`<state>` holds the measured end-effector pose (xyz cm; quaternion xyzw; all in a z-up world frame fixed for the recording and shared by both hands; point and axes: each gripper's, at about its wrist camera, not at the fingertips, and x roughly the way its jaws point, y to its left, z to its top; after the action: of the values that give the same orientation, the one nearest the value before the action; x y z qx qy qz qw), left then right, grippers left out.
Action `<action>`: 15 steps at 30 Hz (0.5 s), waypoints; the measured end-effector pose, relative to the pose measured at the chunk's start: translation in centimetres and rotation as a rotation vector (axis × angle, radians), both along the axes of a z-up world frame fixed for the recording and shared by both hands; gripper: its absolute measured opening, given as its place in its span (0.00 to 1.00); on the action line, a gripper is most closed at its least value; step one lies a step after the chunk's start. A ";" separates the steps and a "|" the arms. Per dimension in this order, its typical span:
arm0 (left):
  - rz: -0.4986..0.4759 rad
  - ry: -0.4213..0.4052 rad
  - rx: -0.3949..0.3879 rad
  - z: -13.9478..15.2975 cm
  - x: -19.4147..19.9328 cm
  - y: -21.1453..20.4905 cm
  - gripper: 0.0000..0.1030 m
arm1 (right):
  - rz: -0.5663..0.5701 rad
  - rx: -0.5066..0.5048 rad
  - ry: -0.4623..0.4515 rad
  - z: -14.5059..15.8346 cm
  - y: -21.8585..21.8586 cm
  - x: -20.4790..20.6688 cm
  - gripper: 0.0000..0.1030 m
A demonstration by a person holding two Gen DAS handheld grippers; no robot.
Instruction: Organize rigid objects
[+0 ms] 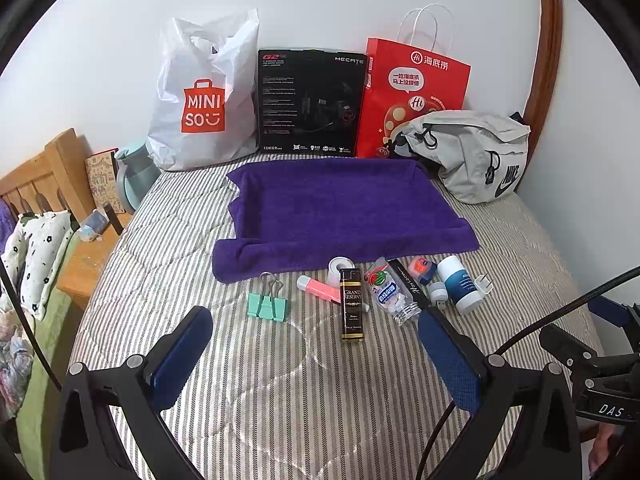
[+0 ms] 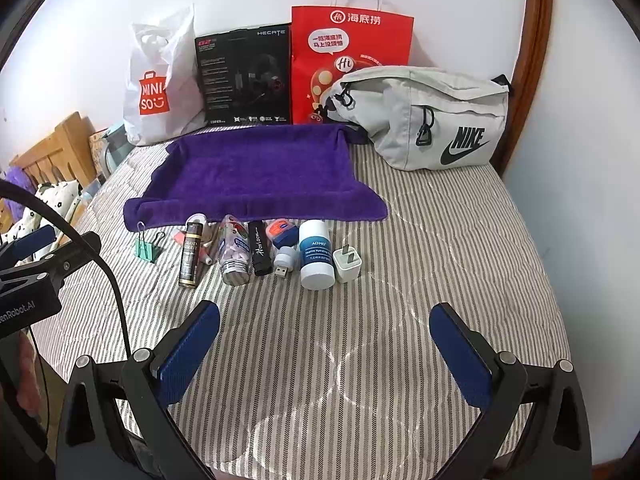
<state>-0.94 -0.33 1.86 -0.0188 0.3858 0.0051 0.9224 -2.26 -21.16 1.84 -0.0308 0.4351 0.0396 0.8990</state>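
A row of small items lies on the striped bed in front of a purple towel [image 1: 344, 212] [image 2: 256, 172]: a mint binder clip [image 1: 267, 304] [image 2: 146, 249], a pink tube [image 1: 318, 288], a black lighter [image 1: 352, 308] [image 2: 189, 258], a clear candy bottle [image 1: 394, 292] [image 2: 234, 252], a black bar [image 2: 259, 250], a white-and-blue bottle [image 1: 460, 284] [image 2: 316, 256] and a white charger plug [image 2: 347, 264]. My left gripper [image 1: 316, 336] is open, just short of the row. My right gripper [image 2: 326, 330] is open too, nearer than the bottle and plug, holding nothing.
Along the wall stand a white Miniso bag [image 1: 200, 100], a black headset box [image 1: 310, 100], a red paper bag [image 1: 412, 92] and a grey Nike pouch [image 2: 432, 120]. A wooden headboard [image 1: 44, 176] and a pillow are on the left.
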 end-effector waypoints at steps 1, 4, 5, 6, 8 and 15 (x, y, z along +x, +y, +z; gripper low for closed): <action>0.000 0.001 0.000 0.0 0.0 0.1 1.00 | -0.001 0.000 0.001 0.0 0.0 0.0 1.00; -0.002 0.002 -0.002 0.0 0.1 0.0 1.00 | 0.000 0.000 -0.001 0.1 0.0 -0.1 1.00; -0.002 0.003 -0.002 0.0 0.0 0.0 1.00 | -0.002 0.000 0.000 0.1 0.0 -0.1 1.00; -0.001 0.001 -0.001 0.1 0.1 0.0 1.00 | -0.002 0.000 0.000 0.1 0.0 -0.1 1.00; -0.003 0.000 -0.004 0.1 0.1 0.1 1.00 | 0.000 0.000 0.000 0.0 0.0 -0.1 1.00; -0.001 -0.001 -0.006 0.1 0.0 0.3 1.00 | 0.000 -0.006 0.006 -0.1 0.1 0.0 1.00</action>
<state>-0.95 -0.03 1.97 -0.0212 0.3854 0.0034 0.9225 -2.29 -21.09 1.71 -0.0332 0.4379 0.0386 0.8976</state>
